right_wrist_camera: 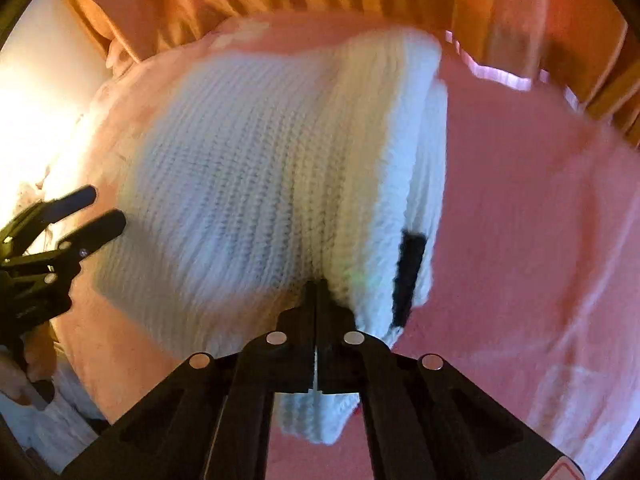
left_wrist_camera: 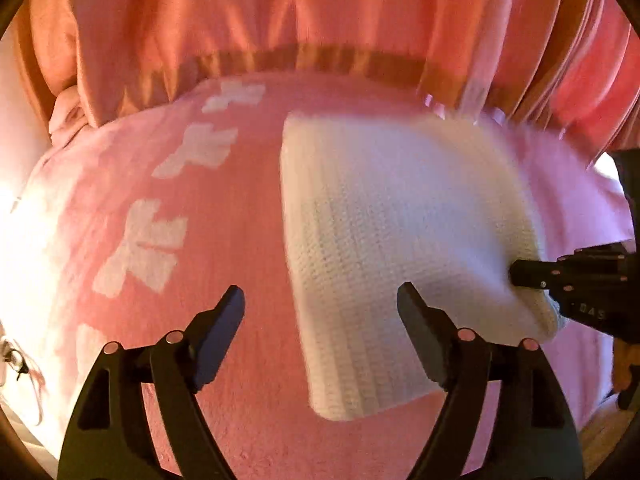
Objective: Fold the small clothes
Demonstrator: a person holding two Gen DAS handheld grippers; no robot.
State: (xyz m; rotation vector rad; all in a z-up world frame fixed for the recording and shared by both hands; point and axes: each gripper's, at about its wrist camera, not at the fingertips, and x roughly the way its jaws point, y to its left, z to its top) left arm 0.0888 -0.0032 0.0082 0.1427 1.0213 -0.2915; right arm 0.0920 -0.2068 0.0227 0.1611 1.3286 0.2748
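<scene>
Lying folded on a pink blanket point(left_wrist_camera: 240, 240) with pale cross shapes: a white knit garment point(left_wrist_camera: 380, 220), black label point(right_wrist_camera: 408, 276) near 1 edge. Pinched at its near corner by the right gripper point(right_wrist_camera: 317, 286), fingers pressed together on the knit. Spread wide and holding nothing, just beside the garment's near-left edge: the left gripper point(left_wrist_camera: 320, 300). Orange curtains point(left_wrist_camera: 280, 12) behind.
</scene>
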